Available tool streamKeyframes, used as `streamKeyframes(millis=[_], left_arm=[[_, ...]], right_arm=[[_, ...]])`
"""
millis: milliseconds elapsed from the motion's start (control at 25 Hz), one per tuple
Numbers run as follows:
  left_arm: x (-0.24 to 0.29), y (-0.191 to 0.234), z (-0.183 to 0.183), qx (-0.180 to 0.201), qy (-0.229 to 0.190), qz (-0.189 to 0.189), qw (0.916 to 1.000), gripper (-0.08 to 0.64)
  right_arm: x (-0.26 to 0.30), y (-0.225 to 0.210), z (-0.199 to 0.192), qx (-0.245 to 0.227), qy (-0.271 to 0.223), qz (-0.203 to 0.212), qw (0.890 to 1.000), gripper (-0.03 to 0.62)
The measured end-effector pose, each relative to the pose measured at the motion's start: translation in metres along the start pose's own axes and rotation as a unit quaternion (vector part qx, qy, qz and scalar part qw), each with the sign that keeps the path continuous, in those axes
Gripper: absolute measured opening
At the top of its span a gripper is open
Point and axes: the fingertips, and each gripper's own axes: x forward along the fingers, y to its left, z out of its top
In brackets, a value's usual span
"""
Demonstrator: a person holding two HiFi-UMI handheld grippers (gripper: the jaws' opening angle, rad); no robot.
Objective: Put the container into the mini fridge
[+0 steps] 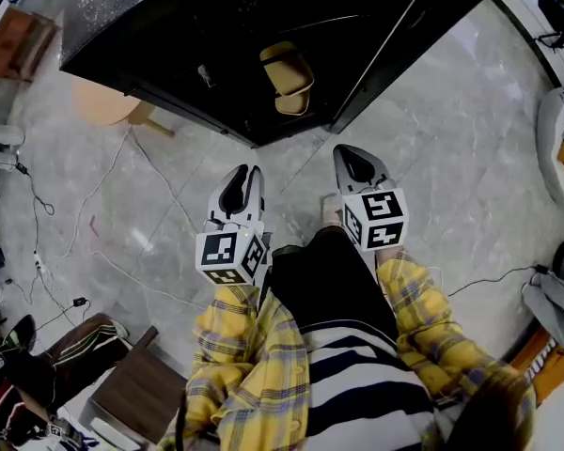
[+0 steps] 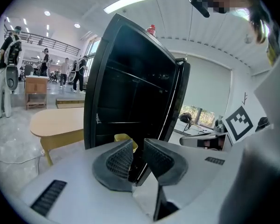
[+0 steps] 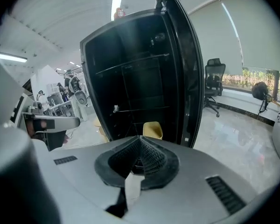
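Observation:
The black mini fridge [image 1: 160, 26] stands open, its door [image 1: 423, 26] swung out to the right. A yellow container [image 1: 287, 78] sits inside it on the lower level, also seen as the container [image 2: 122, 137] in the left gripper view and the container [image 3: 152, 129] in the right gripper view. My left gripper [image 1: 240, 172] hangs just short of the fridge's front corner, shut and empty. My right gripper [image 1: 354, 153] is beside it, near the door's edge, pads [image 3: 151, 155] together with nothing between them. Neither gripper touches the container.
A round wooden table [image 1: 108, 101] stands left of the fridge, with cables [image 1: 85, 214] trailing over the marble floor. A brown chair [image 1: 136, 393] and bags are at my lower left. A red-capped bottle [image 2: 150, 30] stands on the fridge top. An office chair [image 3: 213, 85] is beyond the door.

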Motion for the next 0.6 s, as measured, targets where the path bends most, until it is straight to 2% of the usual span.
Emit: streamKeyframes(millis=[320,600], left_arm=[[-0.024,-0.010,0.020,0.012,-0.011,-0.009,0.9998,0.084],[-0.046,-0.025,0.012,0.001,-0.007,-0.015,0.9999,0.084]], right_arm=[[-0.022,0.006,0.012,-0.008,0.004,0.001,1.000,0.026],[-0.037,0.017,0.018,-0.021,-0.002,0.010,1.000,0.026]])
